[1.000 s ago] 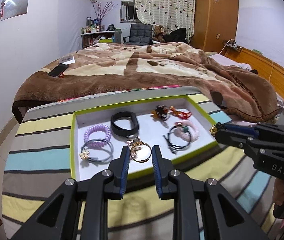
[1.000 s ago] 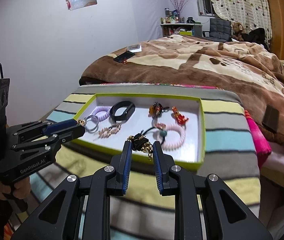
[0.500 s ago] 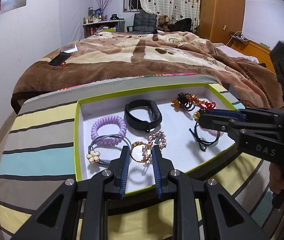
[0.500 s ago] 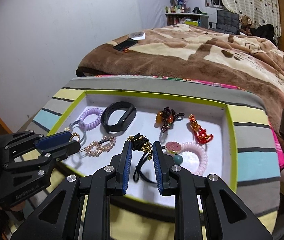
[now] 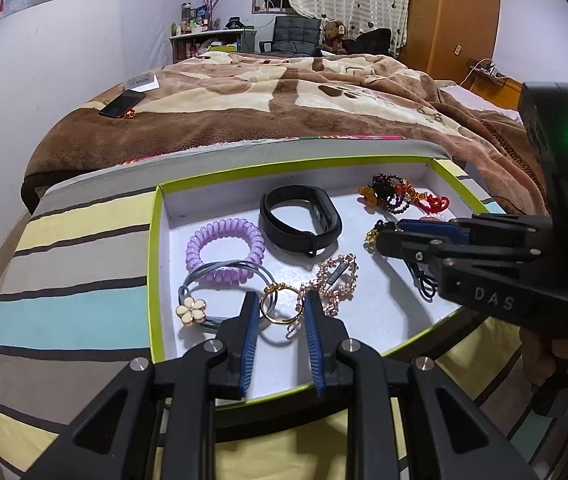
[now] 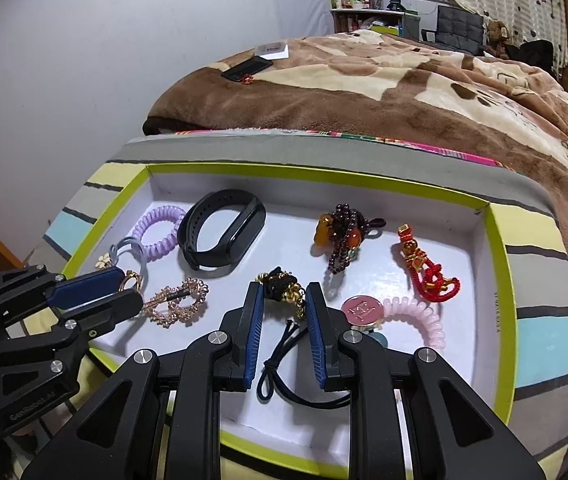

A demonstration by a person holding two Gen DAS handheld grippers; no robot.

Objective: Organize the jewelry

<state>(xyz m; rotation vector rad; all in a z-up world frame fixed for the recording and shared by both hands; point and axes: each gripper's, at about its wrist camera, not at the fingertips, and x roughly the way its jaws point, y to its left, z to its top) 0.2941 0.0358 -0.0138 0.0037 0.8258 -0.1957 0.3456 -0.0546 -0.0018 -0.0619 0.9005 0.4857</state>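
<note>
Striped cloth [image 5: 71, 316] covers the table that stands against a bed with a brown blanket [image 5: 284, 104], and on the cloth lies a shallow white tray [image 5: 155, 280] with a lime-green rim. Inside the tray the jewelry is spread out: a purple coil tie [image 5: 223, 254] and a black band [image 5: 300, 226] toward the left, a grey tie with a cream flower [image 5: 191, 310] at the near left, a rose-gold bracelet [image 5: 334, 284] in the middle, a dark bead string [image 6: 342, 236] and a red-and-gold charm [image 6: 428, 270] toward the right, and a pink coil tie [image 6: 412, 318] with a round pink disc at the near right. The left gripper [image 5: 281, 306] hangs low over the near left of the tray, its fingers partly apart, with a gold ring [image 5: 279, 306] lying between the tips; the blue pads stand beside the ring, and neither view shows whether they press on it. The right gripper [image 6: 281, 294] is over the near middle of the tray, its fingers likewise partly apart, on either side of a black-and-gold bead cluster [image 6: 284, 286] whose black cord [image 6: 279, 364] trails down between the fingers. Whether the pads bear on the cluster or only flank it cannot be told. In the left view the right gripper's tips reach in from the right edge, next to gold beads.
</note>
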